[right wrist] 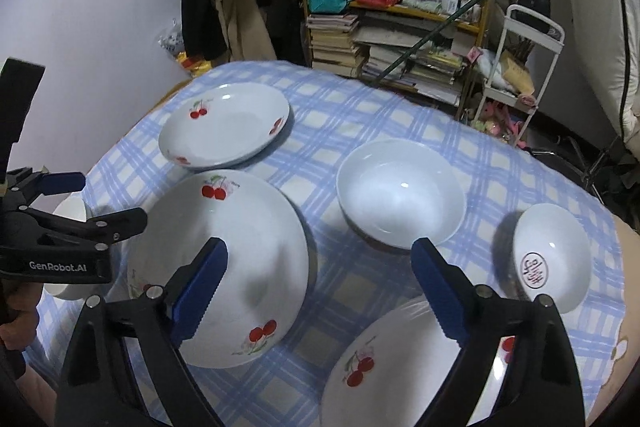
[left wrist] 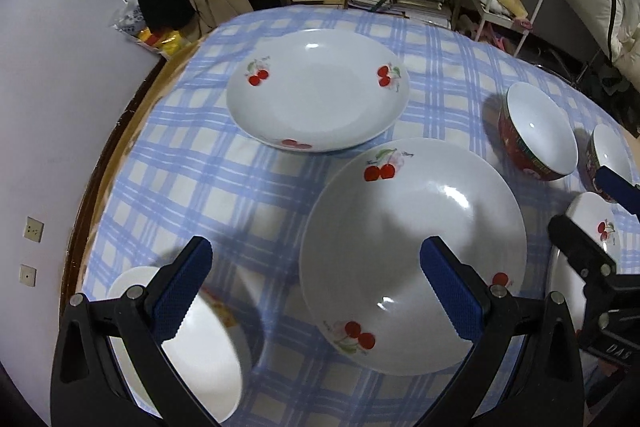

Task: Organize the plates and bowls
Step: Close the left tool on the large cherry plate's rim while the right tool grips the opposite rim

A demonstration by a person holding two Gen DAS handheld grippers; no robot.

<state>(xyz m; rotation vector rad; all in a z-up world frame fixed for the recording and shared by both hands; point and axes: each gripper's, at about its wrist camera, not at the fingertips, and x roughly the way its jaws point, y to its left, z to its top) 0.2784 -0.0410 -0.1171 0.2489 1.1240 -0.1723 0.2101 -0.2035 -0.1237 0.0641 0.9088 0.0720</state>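
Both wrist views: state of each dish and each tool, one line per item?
left tool: open, empty, above the table
right tool: open, empty
far cherry plate: upright, empty, on the cloth
middle cherry plate: upright, empty, unstacked
near cherry plate: upright, empty, partly under the right tool
plain white bowl: upright, empty
stamped bowl: upright, empty
red bowl: upright, empty

I see the worktop (right wrist: 328,131) under a blue checked cloth (right wrist: 360,299). On the cloth lie three cherry plates (right wrist: 240,267), a plain white bowl (right wrist: 400,195) and a stamped bowl (right wrist: 552,259). Two red-sided bowls (left wrist: 536,131) stand at its right side.
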